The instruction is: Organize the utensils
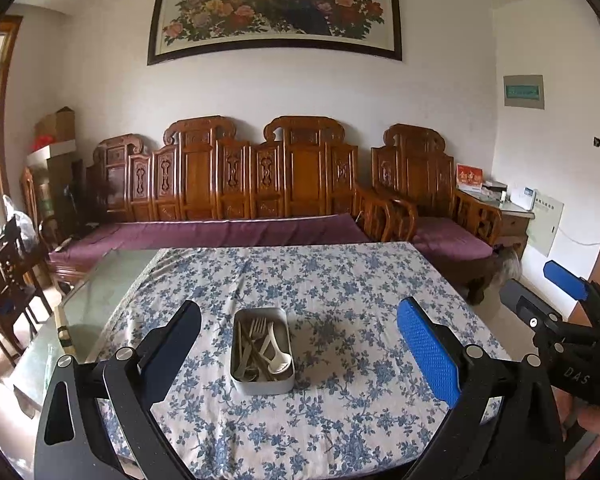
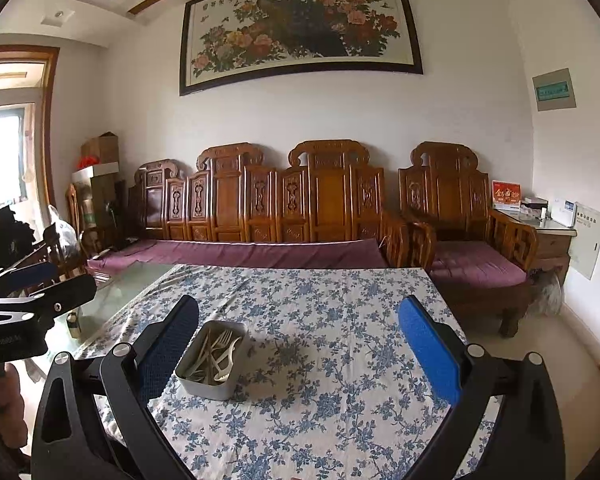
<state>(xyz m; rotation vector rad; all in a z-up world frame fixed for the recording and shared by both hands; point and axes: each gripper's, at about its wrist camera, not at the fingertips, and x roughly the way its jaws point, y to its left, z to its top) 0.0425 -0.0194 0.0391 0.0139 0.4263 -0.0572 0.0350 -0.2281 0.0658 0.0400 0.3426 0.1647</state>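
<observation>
Both grippers raised, jaws apart — nothing held.
Metal tray (image 1: 262,384) of utensils (image 1: 260,346) rests on the desk (image 1: 340,280), ahead between left gripper (image 1: 300,344) jaws — beside right gripper (image 2: 296,344) left jaw.

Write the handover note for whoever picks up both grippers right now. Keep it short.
Left gripper: open, empty, held above the near part of the table, lined up on the metal tin.
Right gripper: open, empty, with the tin just off its left finger.
The tin sits on the floral tablecloth. In it lie a metal fork, white plastic utensils and some sticks, all in a loose, crossed pile.
Done: everything visible is in the tin.
Left: judging by the jumble, sort and straighten the pieces. Nothing is gripped yet.
</observation>
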